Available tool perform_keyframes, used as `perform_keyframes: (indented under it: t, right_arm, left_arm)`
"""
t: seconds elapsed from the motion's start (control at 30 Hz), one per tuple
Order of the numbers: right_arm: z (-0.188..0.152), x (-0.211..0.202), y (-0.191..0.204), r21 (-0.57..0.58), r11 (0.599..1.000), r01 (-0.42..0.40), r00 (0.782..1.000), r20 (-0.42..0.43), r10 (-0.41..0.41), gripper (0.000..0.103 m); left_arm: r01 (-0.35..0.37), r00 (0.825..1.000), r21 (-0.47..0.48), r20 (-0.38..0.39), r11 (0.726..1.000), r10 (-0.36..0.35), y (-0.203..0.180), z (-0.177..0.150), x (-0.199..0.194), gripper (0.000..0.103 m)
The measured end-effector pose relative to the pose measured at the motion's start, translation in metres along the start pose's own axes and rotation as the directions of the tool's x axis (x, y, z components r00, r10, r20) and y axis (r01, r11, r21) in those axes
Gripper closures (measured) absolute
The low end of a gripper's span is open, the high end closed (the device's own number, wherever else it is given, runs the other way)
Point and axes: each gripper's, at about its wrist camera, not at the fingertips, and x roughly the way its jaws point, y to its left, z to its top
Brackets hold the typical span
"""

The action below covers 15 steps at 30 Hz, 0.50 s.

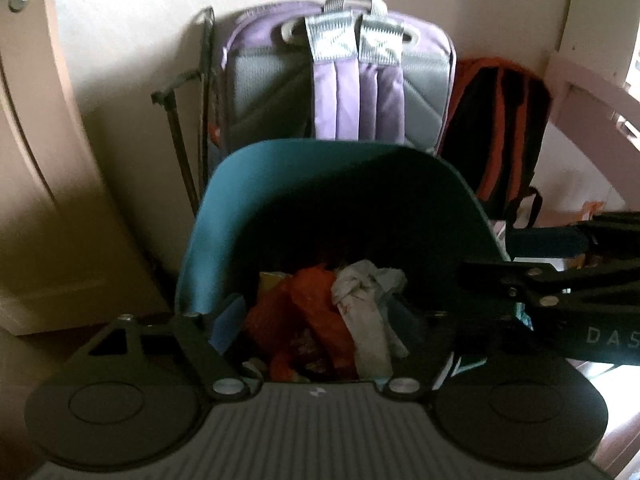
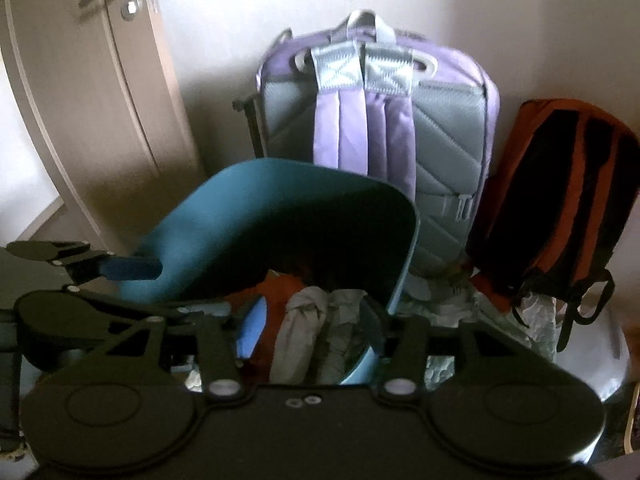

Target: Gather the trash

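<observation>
A teal trash bin stands below both grippers with its lid (image 1: pixel 340 200) (image 2: pixel 288 224) raised. Inside lie crumpled orange wrappers (image 1: pixel 308 312) (image 2: pixel 276 320) and grey-white paper (image 1: pixel 368 300) (image 2: pixel 304 328). My left gripper (image 1: pixel 316 328) hangs open right over the bin's mouth, fingers spread wide, nothing between them. My right gripper (image 2: pixel 308 340) is also open over the bin, empty. In the left wrist view the right gripper reaches in from the right, one blue-padded finger (image 1: pixel 544 240) by the lid's right edge. In the right wrist view a blue-padded finger (image 2: pixel 128 270) of the left gripper touches the lid's left edge.
A purple and grey backpack (image 1: pixel 344 80) (image 2: pixel 380 120) leans on the wall behind the bin. A black and orange backpack (image 1: pixel 500 128) (image 2: pixel 560 200) stands to its right. A door (image 2: pixel 88 100) is at left. A black folding frame (image 1: pixel 188 120) stands left of the purple backpack.
</observation>
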Motion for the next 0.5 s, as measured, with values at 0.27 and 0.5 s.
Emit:
perform_keyframes:
  t: [0.27, 0.5]
  right_arm:
    - [-0.011, -0.052, 0.009, -0.006, 1.0, -0.025, 0.996, 0.086, 0.026, 0.05]
    - [-0.031, -0.096, 0.021, -0.025, 0.999, -0.035, 0.978, 0.205, 0.039, 0.049]
  left_arm:
    - [-0.008, 0.995, 0.003, 0.104, 1.0, 0.007, -0.012, -0.008, -0.053, 0.018]
    - [-0.036, 0.97, 0.003, 0.242, 0.999, 0.034, -0.022, -0.028, -0.1, 0.002]
